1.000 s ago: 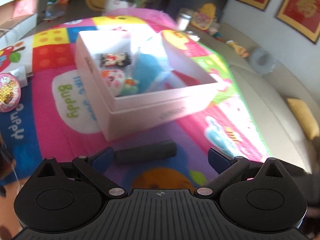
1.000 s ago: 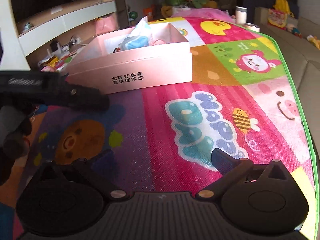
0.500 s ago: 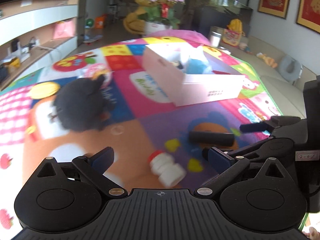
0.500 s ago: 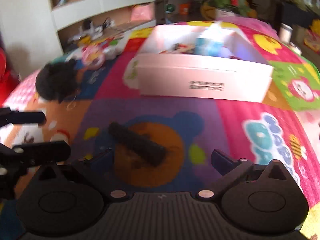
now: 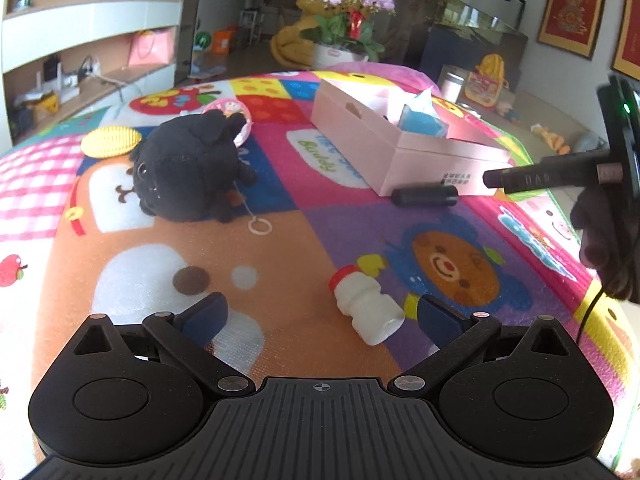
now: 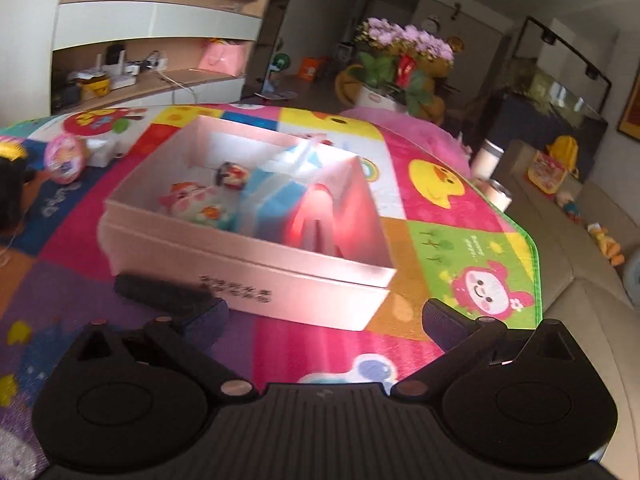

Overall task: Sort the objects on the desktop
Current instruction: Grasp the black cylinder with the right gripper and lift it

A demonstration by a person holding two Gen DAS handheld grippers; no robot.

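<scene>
My left gripper [image 5: 320, 316] is open, low over the colourful play mat. A white bottle with a red cap [image 5: 366, 308] lies on its side just inside the right fingertip, not gripped. Further off are a black plush toy [image 5: 192, 176], a black cylinder [image 5: 425, 195] and the pink box [image 5: 400, 152]. My right gripper [image 6: 324, 316] is open and empty, facing the pink box [image 6: 248, 256] from just in front of it. The black cylinder [image 6: 160, 292] lies against the box's front wall by the left fingertip. Inside the box are a blue tissue pack [image 6: 276, 196] and small toy figures [image 6: 196, 204].
A yellow disc [image 5: 111, 142] and a pink round toy [image 5: 234, 114] lie beyond the plush. The right gripper's handle and a hand [image 5: 560, 176] reach in at the right. Metal cups [image 6: 488, 160] stand past the mat's far edge. A beige sofa [image 6: 592, 280] borders the right.
The left view drew back, so the bottle now lies close by its fingertips. The right gripper swung from the black cylinder up toward the pink box. Both stayed open.
</scene>
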